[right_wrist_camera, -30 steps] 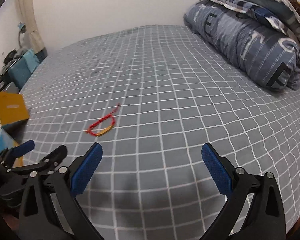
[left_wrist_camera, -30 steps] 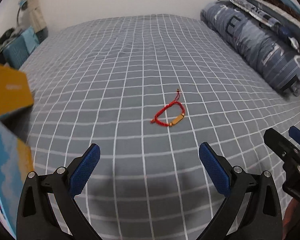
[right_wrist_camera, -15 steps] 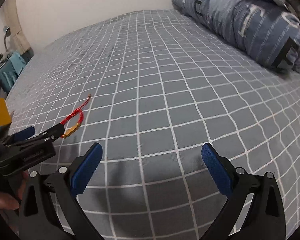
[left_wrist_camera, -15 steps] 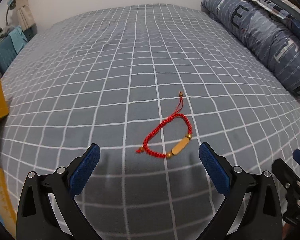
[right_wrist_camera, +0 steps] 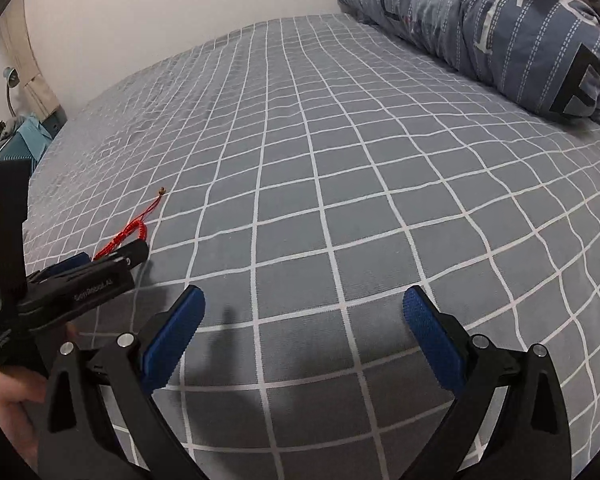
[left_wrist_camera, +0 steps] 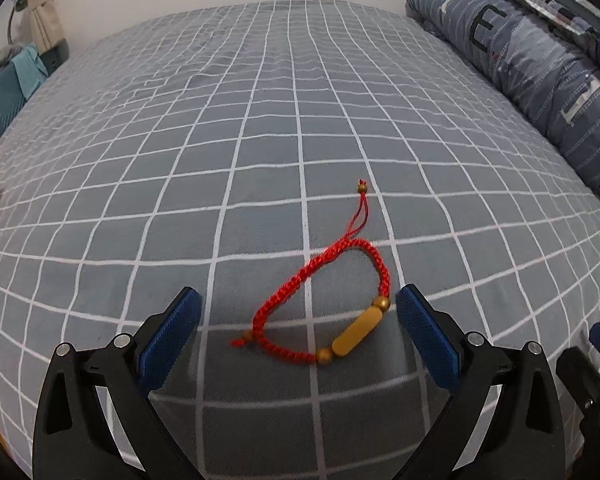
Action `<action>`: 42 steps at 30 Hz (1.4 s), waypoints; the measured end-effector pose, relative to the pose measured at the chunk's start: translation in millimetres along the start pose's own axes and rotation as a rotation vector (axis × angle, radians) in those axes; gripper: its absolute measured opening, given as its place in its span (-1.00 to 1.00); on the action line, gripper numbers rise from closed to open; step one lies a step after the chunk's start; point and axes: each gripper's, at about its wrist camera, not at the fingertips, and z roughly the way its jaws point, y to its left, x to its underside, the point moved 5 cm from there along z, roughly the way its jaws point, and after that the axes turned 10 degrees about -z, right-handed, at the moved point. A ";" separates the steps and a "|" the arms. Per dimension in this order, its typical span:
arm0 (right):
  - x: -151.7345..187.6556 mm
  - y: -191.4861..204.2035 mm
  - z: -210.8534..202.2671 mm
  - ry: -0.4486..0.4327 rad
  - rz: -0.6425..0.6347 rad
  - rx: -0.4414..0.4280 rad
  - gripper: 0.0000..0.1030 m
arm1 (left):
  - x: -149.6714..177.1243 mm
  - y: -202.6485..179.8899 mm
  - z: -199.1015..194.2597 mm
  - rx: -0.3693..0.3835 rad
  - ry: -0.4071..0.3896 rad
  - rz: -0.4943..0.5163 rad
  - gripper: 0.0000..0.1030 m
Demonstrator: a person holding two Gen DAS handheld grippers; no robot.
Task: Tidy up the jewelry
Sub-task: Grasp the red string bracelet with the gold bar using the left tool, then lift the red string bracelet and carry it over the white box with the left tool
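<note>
So the left gripper (left_wrist_camera: 296, 322) has its blue pads (left_wrist_camera: 168, 334) spread wide, nothing pinched between them. The bracelet (left_wrist_camera: 320, 300) sits right in that gap, flat on the bedsheet (left_wrist_camera: 260, 140), closer to the right pad than the left one. Can't tell whether the pads actually touch the fabric or just hang over it. The bracelet is a red braided cord loop with a long tan bead (left_wrist_camera: 356, 332) and a small gold bead at each end of it; that bead part is on the near side, angled toward the right pad. A thin red tail with a little bead on the tip runs off away from the camera.

From the right wrist view you can see the left gripper (right_wrist_camera: 112, 256) from the side, low over the sheet, with the bracelet (right_wrist_camera: 134, 232) poking out just past its tip, and a hand (right_wrist_camera: 4, 404) holding its handle at the bottom left edge.

The right gripper (right_wrist_camera: 304, 330) is also wide open, holding nothing, over bare sheet well to the right of the bracelet. Its tip just peeks into the left view at the lower right.

The sheet is grey with a white grid. A rolled blue quilt (left_wrist_camera: 540, 80) with big letters lies along the far right side, and there's teal stuff (left_wrist_camera: 8, 88) off the bed at the far left.
</note>
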 end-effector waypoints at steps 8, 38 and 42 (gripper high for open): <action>1.4 -7.8 6.8 0.007 0.011 0.011 0.85 | -1.8 1.0 2.9 -0.043 -0.003 0.005 -0.09; -6.5 41.6 -72.1 -0.061 -0.045 0.004 0.85 | 32.8 26.4 -108.4 0.040 -0.029 0.030 -0.85; -4.8 55.3 -88.5 -0.073 -0.059 0.001 0.85 | 37.1 38.7 -131.5 0.025 -0.057 0.029 -0.85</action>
